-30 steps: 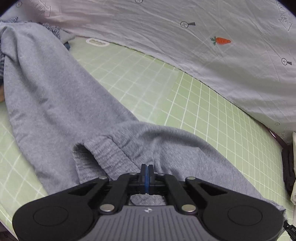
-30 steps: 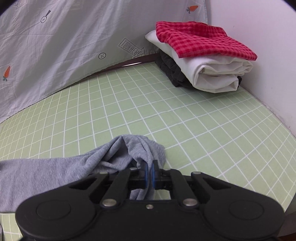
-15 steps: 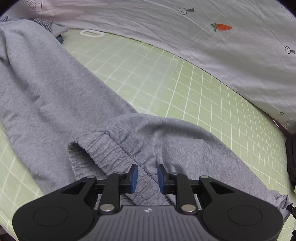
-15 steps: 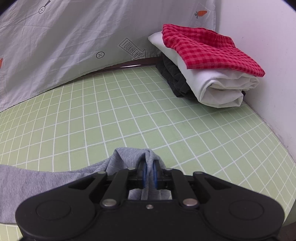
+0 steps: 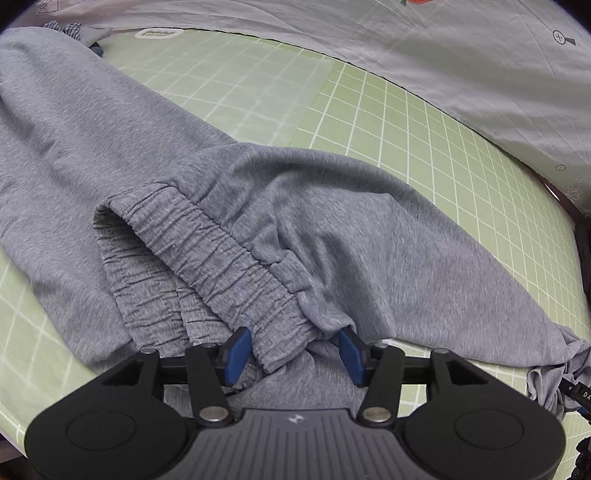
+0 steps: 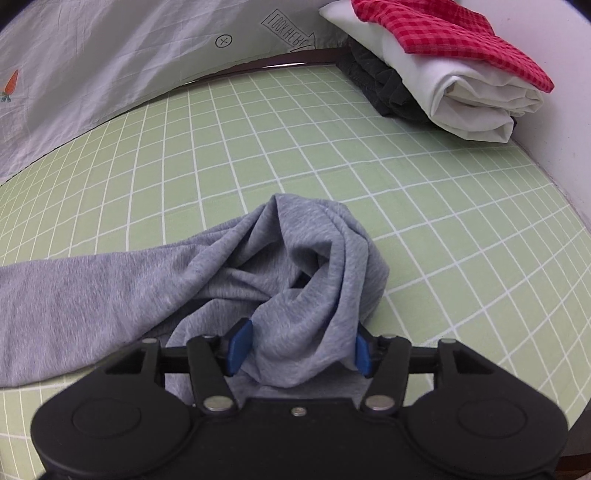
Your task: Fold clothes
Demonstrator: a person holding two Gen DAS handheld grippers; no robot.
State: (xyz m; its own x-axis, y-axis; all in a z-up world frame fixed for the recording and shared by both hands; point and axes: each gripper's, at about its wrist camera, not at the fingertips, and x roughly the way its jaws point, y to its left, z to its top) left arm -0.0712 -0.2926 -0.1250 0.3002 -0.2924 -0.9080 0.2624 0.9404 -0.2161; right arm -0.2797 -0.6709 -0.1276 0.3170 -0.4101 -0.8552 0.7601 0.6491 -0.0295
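Grey sweatpants (image 5: 155, 155) lie on the green grid mat (image 5: 436, 122). In the left wrist view the elastic waistband (image 5: 221, 251) lies folded over, with one end between the blue pads of my left gripper (image 5: 293, 350), which is open. In the right wrist view a bunched end of the grey fabric (image 6: 314, 251) sits in a heap between the pads of my right gripper (image 6: 300, 347), which is open too. The rest of the pants (image 6: 81, 291) stretches away to the left.
A stack of folded clothes (image 6: 461, 74), red checked on white on dark, sits at the back right by the wall. A grey printed sheet (image 6: 110, 55) hangs along the mat's far edge. Other garments (image 5: 77, 29) lie at the far left.
Both grippers were shut on the grey fabric a second ago. The left opened first, then the right; the cloth now rests loose on the mat.
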